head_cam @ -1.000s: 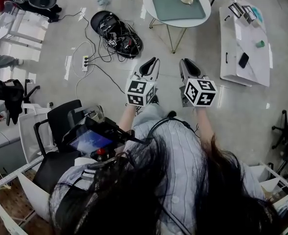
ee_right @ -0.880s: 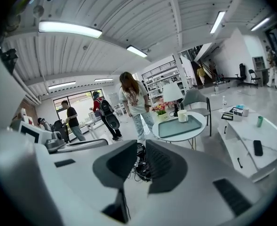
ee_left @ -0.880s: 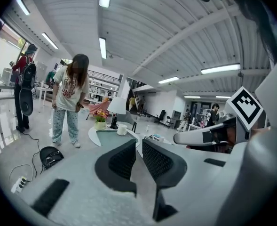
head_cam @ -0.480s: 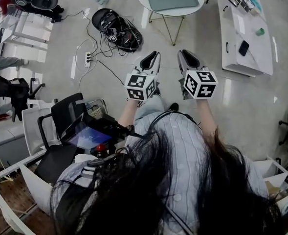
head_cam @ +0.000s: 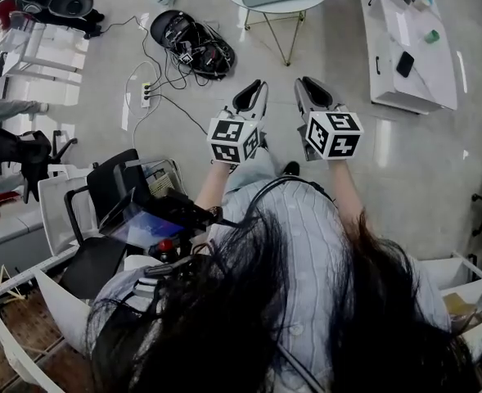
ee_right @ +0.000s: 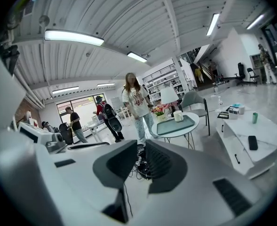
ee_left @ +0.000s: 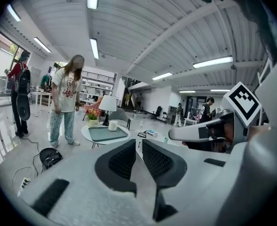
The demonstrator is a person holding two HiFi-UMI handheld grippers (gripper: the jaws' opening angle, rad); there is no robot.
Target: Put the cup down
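A white cup stands on a grey-green tray on the small round white table, far ahead of both grippers. The right gripper view has the same cup on the tray. In the head view only the table's near rim and part of the tray show; the cup is cut off at the top edge. My left gripper and right gripper are held side by side at waist height over the floor. Both are shut with nothing between their jaws.
A low white cabinet with a phone on it stands at the right. A black case with tangled cables and a power strip lie on the floor at the left. A person stands by the table. A black chair is near left.
The head view has tipped downward, so the round table and cup slid to the top edge of the picture. Both grippers stay shut and side by side.
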